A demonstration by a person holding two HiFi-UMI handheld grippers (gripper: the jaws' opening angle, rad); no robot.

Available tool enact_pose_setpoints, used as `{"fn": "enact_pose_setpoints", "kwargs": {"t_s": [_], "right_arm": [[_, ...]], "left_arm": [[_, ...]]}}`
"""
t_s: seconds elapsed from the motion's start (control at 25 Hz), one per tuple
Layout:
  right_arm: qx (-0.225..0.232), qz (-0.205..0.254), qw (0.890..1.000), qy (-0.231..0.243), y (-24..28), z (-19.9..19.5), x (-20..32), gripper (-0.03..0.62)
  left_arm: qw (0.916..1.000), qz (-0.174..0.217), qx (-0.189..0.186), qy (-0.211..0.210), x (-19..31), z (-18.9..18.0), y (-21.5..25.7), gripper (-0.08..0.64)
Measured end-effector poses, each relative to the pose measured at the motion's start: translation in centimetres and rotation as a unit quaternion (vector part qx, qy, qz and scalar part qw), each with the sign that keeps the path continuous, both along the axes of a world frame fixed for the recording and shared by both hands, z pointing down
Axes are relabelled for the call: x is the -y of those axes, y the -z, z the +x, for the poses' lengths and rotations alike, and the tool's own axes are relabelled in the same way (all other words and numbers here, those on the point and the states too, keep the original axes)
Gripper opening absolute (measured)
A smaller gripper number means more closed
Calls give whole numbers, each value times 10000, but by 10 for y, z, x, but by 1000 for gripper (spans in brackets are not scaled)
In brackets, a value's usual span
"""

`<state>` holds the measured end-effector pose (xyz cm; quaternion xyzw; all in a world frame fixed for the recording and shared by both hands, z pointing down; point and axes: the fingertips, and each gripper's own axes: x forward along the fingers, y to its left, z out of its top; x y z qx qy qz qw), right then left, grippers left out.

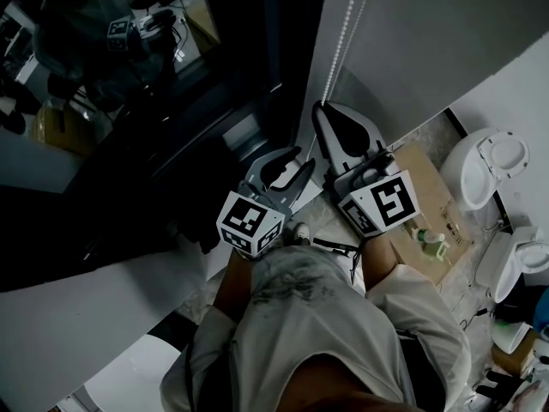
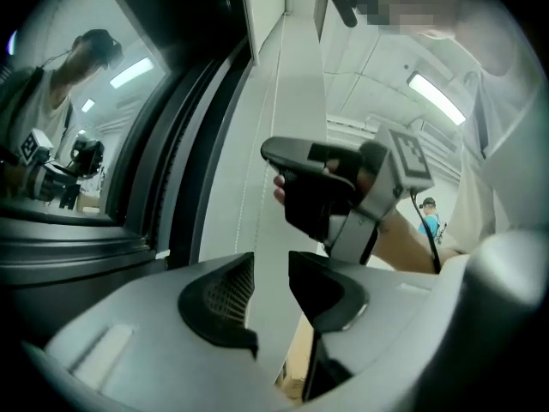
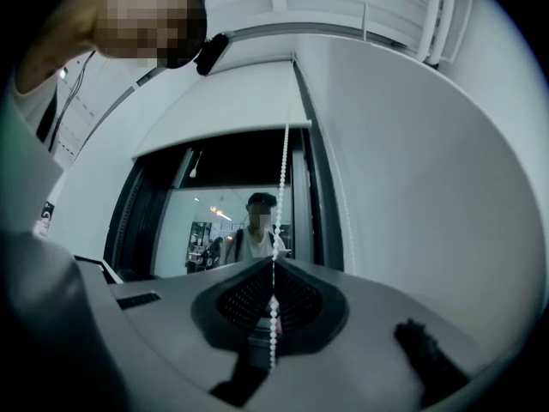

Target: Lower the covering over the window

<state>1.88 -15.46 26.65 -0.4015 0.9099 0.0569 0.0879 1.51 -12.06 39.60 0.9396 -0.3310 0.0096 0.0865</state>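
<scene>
— Dark glass, the window (image 1: 129, 101): what is its condition?

— One large pane, set left of a pale wall (image 1: 429, 33), with a person reflected in it. The white blind (image 3: 214, 101) sits high. Its bottom edge crosses the top of the glass, and most of the pane is uncovered.

— Arms?

— Both forearms reach forward from a pale shirt (image 1: 300, 316), side by side, toward the window's right edge. In the head view the right one is further forward and to the right.

— State of the left claw (image 1: 296, 163)?

— It is held about level with its jaws apart, and the pads press on nothing. A pale strip of frame shows through the gap. Faint cord lines show just above one pad; I cannot tell whether they pass between the jaws.

— And the right claw (image 3: 274, 269)?

— It is tipped slightly upward with its jaws together, pinched on the bead chain (image 3: 283, 178). The chain runs straight up from the pads, beside the window frame, toward the blind's end.
</scene>
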Motion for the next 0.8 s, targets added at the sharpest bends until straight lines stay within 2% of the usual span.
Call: {"fn": "enact_pose_setpoints", "kwargs": {"t_s": [0.32,0.6,0.8], "right_arm": [[-144,-445,9988,109,-38,-5,-3,18],[-194,-673,9974,171,-56,-7,-5,18],[-254,-907,9954,181,-75,-8,-7,18]], "left_arm": [[9976,436,-505,185,1,-18,54,140],[9956,578,-686,275,7,-23,74,141],[9945,737,-681,281,10,-21,88,143]]}}
